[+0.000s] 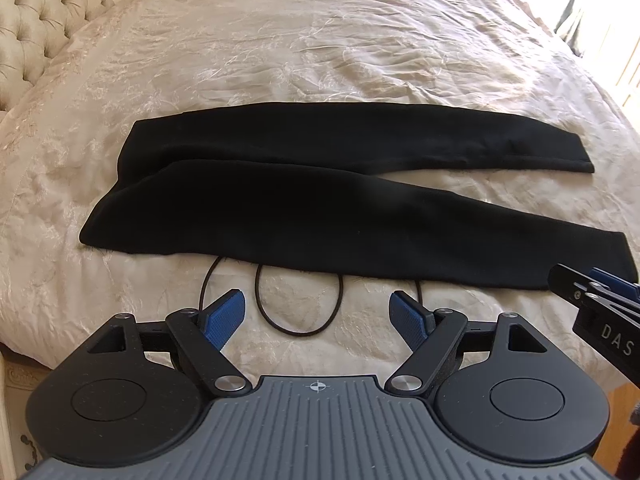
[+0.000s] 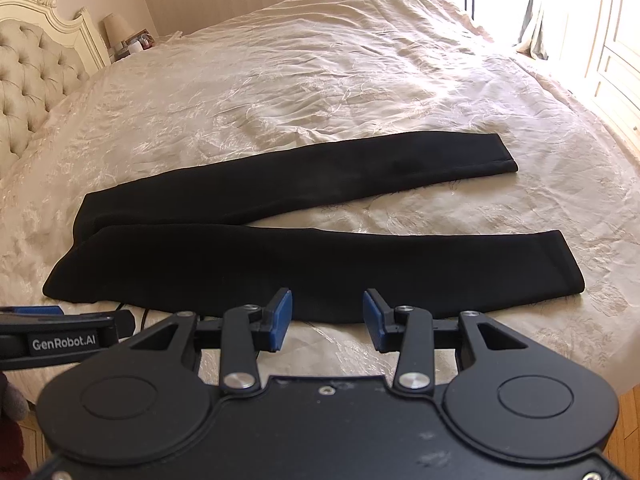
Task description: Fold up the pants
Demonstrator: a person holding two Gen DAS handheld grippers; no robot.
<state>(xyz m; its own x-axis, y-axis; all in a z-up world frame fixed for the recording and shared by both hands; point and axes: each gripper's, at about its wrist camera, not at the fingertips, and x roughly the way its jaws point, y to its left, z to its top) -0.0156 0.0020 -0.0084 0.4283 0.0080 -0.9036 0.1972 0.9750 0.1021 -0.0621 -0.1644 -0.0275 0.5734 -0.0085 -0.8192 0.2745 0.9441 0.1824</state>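
Observation:
Black pants (image 1: pixel 304 196) lie flat on the cream bed, waist to the left, two legs spread apart toward the right; they also show in the right wrist view (image 2: pixel 280 264). My left gripper (image 1: pixel 318 314) is open and empty, just short of the near leg's front edge. My right gripper (image 2: pixel 327 316) is open and empty, with its fingertips at the near leg's front edge. The right gripper shows at the right edge of the left wrist view (image 1: pixel 600 300); the left gripper shows at the left edge of the right wrist view (image 2: pixel 60 332).
A thin black cord (image 1: pixel 300 304) loops on the bedspread (image 1: pixel 320 60) between the left gripper and the pants. A tufted headboard (image 2: pixel 32 76) stands at the left. A nightstand with a lamp (image 2: pixel 116 28) is behind it. Bright windows and a curtain (image 2: pixel 536 20) are at the far right.

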